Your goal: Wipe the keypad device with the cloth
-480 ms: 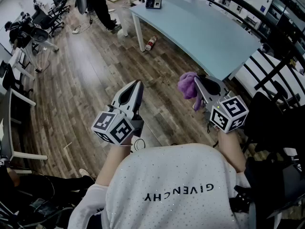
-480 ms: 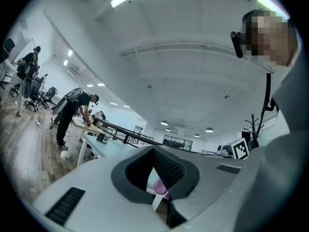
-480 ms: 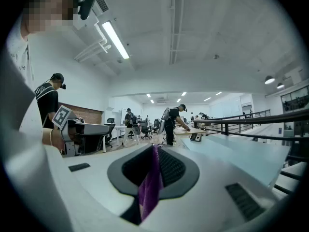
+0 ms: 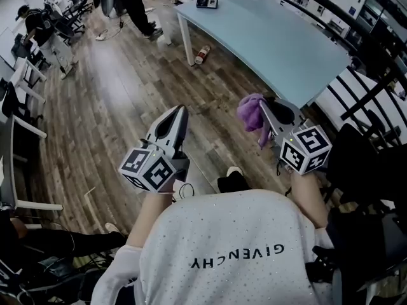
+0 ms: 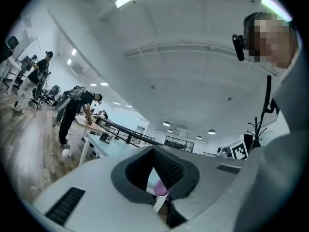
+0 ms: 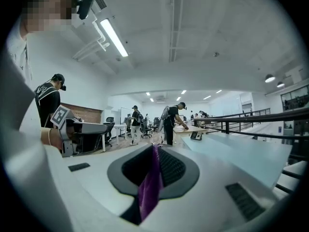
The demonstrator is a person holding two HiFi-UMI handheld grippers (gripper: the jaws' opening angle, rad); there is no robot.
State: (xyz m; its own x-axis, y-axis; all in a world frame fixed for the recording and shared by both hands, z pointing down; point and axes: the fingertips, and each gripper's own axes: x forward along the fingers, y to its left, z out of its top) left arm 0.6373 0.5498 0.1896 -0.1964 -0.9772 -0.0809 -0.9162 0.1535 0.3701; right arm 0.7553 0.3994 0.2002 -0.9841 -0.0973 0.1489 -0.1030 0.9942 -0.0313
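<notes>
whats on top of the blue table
The keypad device sits at the far end of the table. The near corner is hidden behind the right gripper, which holds the purple cloth.

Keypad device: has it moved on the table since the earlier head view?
No. The keypad device still sits at the far end of the blue table, near its far left corner, as before.
</notes>
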